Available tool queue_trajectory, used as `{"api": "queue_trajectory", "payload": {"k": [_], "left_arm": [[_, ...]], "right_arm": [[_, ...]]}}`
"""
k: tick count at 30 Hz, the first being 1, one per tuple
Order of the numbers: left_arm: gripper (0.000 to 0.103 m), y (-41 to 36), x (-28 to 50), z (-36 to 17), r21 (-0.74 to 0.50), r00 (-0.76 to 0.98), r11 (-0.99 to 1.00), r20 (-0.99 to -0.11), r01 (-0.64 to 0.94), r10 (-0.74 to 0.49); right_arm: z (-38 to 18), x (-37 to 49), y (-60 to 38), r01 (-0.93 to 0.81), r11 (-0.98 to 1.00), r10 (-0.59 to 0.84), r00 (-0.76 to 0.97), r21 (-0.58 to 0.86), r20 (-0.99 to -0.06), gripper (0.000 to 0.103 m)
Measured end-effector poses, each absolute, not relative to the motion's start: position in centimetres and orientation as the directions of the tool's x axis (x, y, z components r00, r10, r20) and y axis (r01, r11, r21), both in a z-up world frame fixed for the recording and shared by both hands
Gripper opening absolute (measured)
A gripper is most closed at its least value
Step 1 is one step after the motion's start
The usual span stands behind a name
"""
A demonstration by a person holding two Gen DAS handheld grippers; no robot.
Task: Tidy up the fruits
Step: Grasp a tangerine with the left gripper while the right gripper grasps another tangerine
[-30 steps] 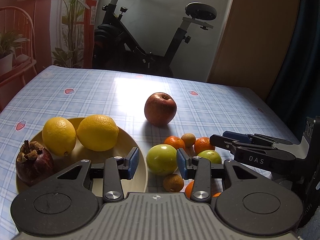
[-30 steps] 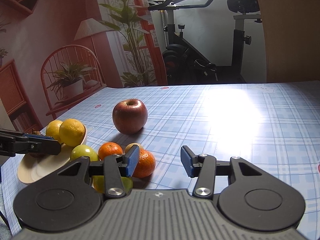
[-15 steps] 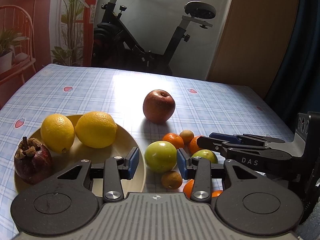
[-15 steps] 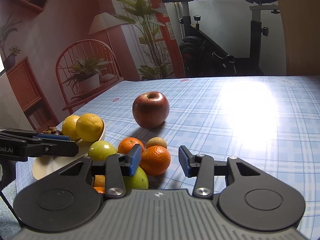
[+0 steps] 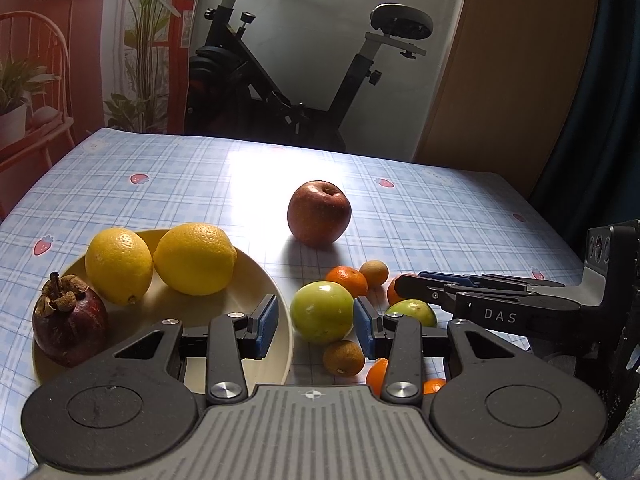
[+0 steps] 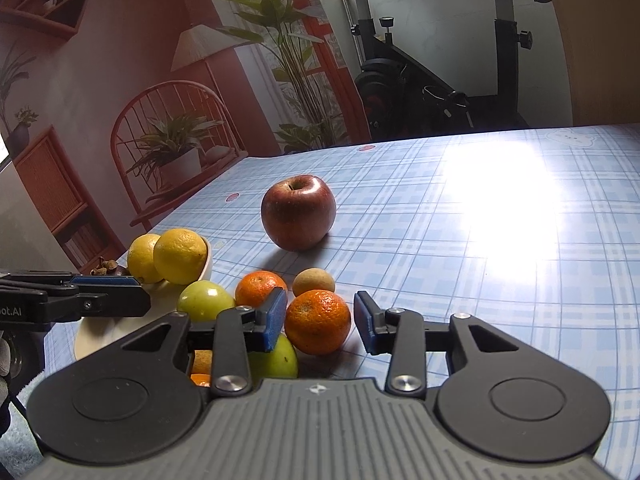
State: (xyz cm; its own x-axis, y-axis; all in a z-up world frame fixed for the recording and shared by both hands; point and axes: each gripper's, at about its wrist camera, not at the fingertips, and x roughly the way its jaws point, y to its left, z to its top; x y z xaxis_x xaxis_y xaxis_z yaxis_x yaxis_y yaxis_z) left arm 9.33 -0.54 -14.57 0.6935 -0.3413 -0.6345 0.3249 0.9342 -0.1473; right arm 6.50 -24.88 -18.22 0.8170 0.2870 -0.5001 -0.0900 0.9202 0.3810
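Both hand-held grippers wide open, holding nothing: left hand-held gripper (image 5: 315, 326) brackets the green fruit (image 5: 321, 312) beside the plate (image 5: 276, 344) w/ lemons (image 5: 195, 258), right hand-held gripper (image 6: 321, 322) frames a mandarin (image 6: 318, 321) on the desk (image 6: 500, 248), prob. lined up so each closes on one fruit.

Two low, close wrist cameras cross views over a checked table (image 5: 440, 208). Left looks ahead; right angles leftward, apparently slightly lower. Both catch the red apple (image 5: 319, 213) (image 6: 298, 212).
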Motion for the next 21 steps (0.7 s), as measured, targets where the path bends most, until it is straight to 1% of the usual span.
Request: {"api": "queue_trajectory", "payload": {"k": [5, 8, 12, 18, 21], "left_arm": [[0.043, -0.5, 9.6, -14.6, -0.159, 0.686, 0.932, -0.639, 0.325, -0.349], [0.043, -0.9, 10.9, -14.8, -0.186, 0.643, 0.915, -0.662, 0.358, -0.386], [0.043, -2.0, 12.7, -14.6, -0.176, 0.618, 0.899, -0.673, 0.401, -0.407], [0.043, -3.9, 16.2, -14.6, -0.209, 0.535, 0.876, -0.723, 0.434, -0.437], [0.043, -4.7, 17.8, -15.5, -0.209, 0.497, 0.881, -0.760, 0.424, -0.419]], "right_arm": [[-17.9, 5.5, -24.6, -0.068, 0.935, 0.239, 0.846, 0.349, -0.476, 0.037], [-17.7, 4.9, -25.0, -0.004, 0.936, 0.178, 0.867, 0.351, -0.466, 0.037], [-17.6, 4.0, -25.7, 0.073, 0.932, 0.107, 0.881, 0.356, -0.461, 0.037], [-17.6, 3.5, -26.2, 0.116, 0.924, 0.074, 0.880, 0.363, -0.468, 0.037], [-17.6, 3.5, -26.4, 0.113, 0.921, 0.081, 0.880, 0.373, -0.468, 0.037]]}}
